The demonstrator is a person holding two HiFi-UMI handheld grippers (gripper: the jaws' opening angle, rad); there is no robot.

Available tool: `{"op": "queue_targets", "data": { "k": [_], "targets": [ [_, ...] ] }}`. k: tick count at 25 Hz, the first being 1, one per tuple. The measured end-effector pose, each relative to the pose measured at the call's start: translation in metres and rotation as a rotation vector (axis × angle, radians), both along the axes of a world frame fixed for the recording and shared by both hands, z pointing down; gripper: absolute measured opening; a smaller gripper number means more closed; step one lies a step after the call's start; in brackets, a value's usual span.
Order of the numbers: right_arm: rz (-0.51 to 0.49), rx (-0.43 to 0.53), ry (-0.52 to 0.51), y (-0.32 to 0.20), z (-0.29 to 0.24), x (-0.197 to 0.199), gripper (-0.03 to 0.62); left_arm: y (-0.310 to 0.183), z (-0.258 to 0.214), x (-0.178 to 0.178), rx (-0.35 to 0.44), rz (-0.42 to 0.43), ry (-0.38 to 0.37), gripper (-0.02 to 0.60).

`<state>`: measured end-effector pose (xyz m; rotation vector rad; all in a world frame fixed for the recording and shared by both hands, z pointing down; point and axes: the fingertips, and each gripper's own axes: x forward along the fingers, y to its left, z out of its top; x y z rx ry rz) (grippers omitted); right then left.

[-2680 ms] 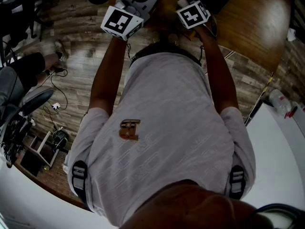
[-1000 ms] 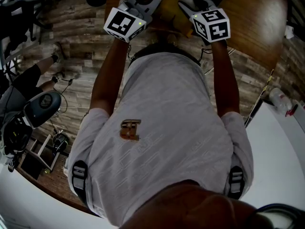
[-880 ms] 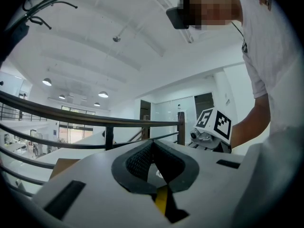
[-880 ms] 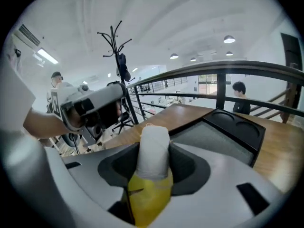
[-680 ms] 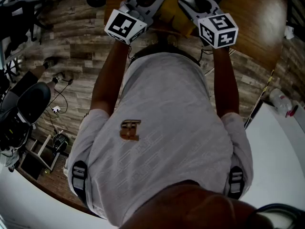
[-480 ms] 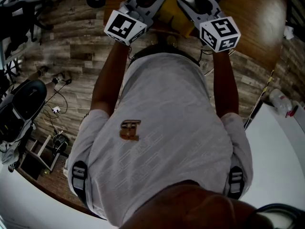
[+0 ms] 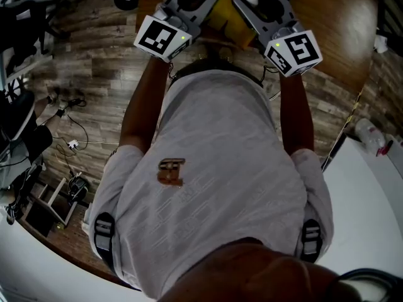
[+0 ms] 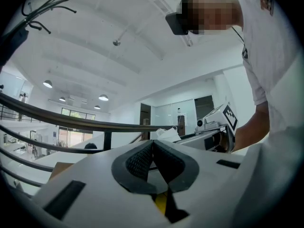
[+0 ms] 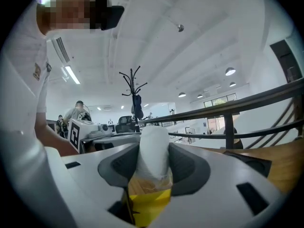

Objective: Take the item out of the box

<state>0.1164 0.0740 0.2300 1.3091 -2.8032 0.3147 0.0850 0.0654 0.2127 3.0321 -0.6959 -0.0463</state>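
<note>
Right claw (image 9: 153, 152): I grasp the white item (image 9: 153, 137) between both pads.
White item: plastic-wrapped, directly above the yellow box (image 9: 146, 204) (its lower end hidden from me).
Left claw (image 8: 152, 145): mine, clenched, pads meeting.

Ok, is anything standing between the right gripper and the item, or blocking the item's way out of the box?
Nothing visible does. The right gripper is closed on the white item, which stands between its pads with the yellow box just below. Only open room shows above the item.
</note>
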Motion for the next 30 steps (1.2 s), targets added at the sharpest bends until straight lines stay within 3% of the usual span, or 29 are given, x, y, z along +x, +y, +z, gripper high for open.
{"op": "queue_targets", "data": {
  "k": [14, 30],
  "targets": [
    [0.009, 0.15, -0.018, 0.017, -0.029, 0.003, 0.199, 0.015, -0.012, 0.002, 0.02, 0.005, 0.007, 0.02],
    [0.037, 0.194, 0.014, 0.016, -0.034, 0.008, 0.197, 0.013, -0.018, 0.009, 0.029, 0.016, 0.005, 0.02]
  ]
}}
